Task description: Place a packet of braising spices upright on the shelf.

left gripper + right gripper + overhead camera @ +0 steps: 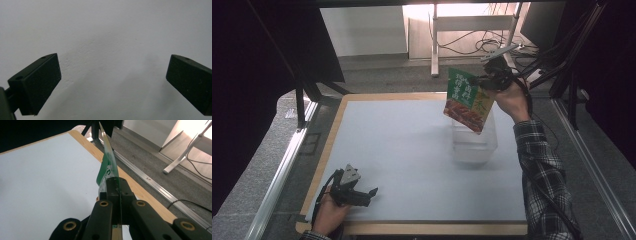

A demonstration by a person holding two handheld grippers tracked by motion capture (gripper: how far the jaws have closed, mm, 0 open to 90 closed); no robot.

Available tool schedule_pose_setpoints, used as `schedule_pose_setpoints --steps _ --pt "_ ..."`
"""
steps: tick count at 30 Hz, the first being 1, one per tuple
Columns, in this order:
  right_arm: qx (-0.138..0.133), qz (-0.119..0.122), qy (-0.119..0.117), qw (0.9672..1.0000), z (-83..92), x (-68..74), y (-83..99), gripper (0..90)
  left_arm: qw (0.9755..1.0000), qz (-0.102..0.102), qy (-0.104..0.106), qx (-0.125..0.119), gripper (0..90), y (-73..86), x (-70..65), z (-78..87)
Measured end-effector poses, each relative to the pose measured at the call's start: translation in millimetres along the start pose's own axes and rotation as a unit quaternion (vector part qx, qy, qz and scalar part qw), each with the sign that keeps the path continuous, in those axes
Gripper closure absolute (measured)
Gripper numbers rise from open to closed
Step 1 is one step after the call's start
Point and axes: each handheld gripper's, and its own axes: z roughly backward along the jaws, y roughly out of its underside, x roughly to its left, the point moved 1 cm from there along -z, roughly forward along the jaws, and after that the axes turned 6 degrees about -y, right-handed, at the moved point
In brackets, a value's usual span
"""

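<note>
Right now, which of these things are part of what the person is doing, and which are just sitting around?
In use:
- green snack packet, pinched in the right gripper and held above the tub
- clear plastic tub on the table, probably where the packet goes

Just around:
- left gripper, open, holding nothing, low over the white table
- white desk legs and cables on the floor behind

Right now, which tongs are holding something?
The right tongs, up over the clear container, pinch the green packet. The left tongs sit open, empty, low over the table.
</note>
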Motion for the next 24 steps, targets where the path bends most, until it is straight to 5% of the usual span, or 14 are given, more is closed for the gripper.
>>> schedule_pose_setpoints --steps 10,18,24 --pt "0.027 -0.008 0.014 0.9995 22.6 -6.1 15.3 89.5 1.0 -0.002 -0.002 0.002 0.0 -0.2 -0.6 -0.3" --pt "0.065 0.001 0.017 0.9978 -0.2 -3.2 23.6 89.4 1.0 -0.002 -0.002 0.003 0.0 0.2 -0.4 -0.3" --pt "0.044 -0.002 0.017 0.9989 -10.1 -2.9 26.4 85.4 1.0 0.0 -0.002 0.001 0.0 0.2 -0.2 0.2"
